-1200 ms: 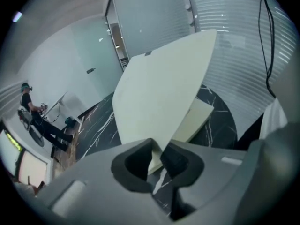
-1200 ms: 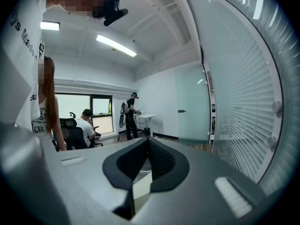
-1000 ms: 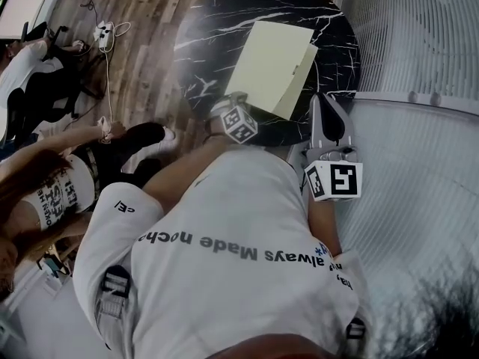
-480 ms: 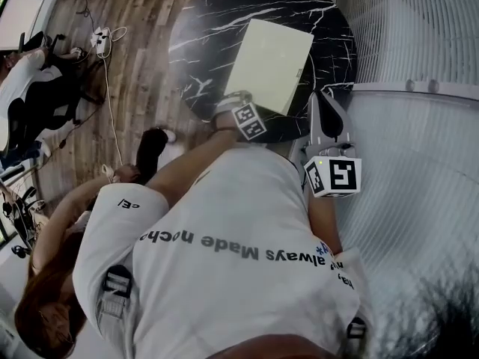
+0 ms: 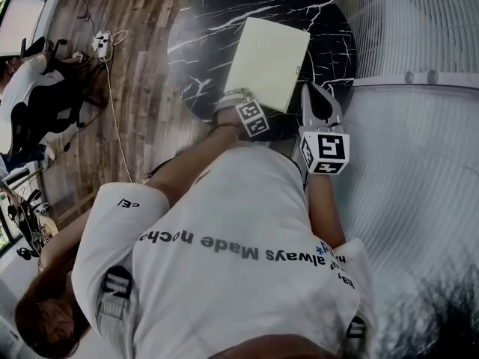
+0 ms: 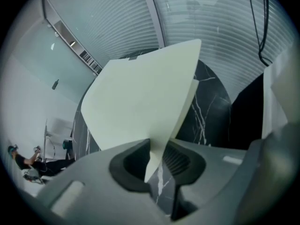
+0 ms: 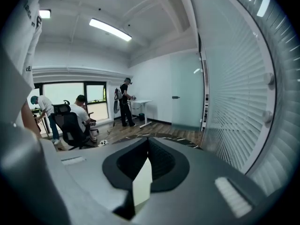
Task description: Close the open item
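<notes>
A pale yellow-green folder (image 5: 268,62) lies flat on the round black marble table (image 5: 202,43), its cover down. My left gripper (image 5: 238,99) sits at the folder's near left corner, under its marker cube. In the left gripper view the cover (image 6: 140,97) fills the picture. Its corner tapers down between the jaws of the left gripper (image 6: 157,161), with dark gaps on both sides, so the jaws are open. My right gripper (image 5: 314,90) points at the table's near right edge, beside the folder. Its jaws meet at the tip, touching nothing. A small pale piece shows low between the jaws of the right gripper (image 7: 147,146); I cannot tell what it is.
White slatted blinds (image 5: 419,21) run along the right side, close to the table. Wooden floor (image 5: 142,66) lies to the left, with a power strip and cable (image 5: 99,42). People sit and stand further left (image 5: 30,88), also visible in the right gripper view (image 7: 79,111).
The folder's cover, offset from the lower leaf a second ago, now lies flush on it. My right gripper has moved up towards the table edge. A person at the left has shifted away.
</notes>
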The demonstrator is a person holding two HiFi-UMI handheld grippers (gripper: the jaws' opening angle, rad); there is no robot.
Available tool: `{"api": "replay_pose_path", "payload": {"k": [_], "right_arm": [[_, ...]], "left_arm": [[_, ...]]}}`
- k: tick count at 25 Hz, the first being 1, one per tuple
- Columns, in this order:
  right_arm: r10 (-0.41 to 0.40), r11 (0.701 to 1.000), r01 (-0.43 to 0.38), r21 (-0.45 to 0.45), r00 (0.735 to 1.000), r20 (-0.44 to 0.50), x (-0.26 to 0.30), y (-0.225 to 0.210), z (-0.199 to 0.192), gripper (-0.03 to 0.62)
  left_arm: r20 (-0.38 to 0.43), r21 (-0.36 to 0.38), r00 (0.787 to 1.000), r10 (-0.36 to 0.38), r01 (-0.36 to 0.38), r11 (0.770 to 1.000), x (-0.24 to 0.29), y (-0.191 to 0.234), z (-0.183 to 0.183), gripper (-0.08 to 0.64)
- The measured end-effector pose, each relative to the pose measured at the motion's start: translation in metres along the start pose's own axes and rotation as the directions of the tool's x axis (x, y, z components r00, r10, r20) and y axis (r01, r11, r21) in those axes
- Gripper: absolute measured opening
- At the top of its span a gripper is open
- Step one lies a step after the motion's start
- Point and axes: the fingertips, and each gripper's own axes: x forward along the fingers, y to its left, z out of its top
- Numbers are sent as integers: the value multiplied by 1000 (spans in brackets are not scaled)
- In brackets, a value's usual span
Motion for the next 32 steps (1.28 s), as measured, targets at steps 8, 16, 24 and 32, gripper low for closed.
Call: {"api": "replay_pose_path", "payload": {"k": [8,16,24,32], "right_arm": [[-20,993,-20,-120,949,-316,121,-27,-121,2],[-73,966,-69,-249,850,-521,177,-45,-206,2],[-83,971,-75,-227,787,-612,173,-54,-247,2],[-22,981,-101,-166,790,-613,176,-55,-251,-8]], "left_arm": [[-58,105,998,12,-6,994,3,0,-1,74],[-68,177,997,36,-24,984,4,-2,0,72],[-62,217,997,41,-27,976,4,-2,0,67],[2,195,999,45,-44,980,-2,3,2,94]]}}
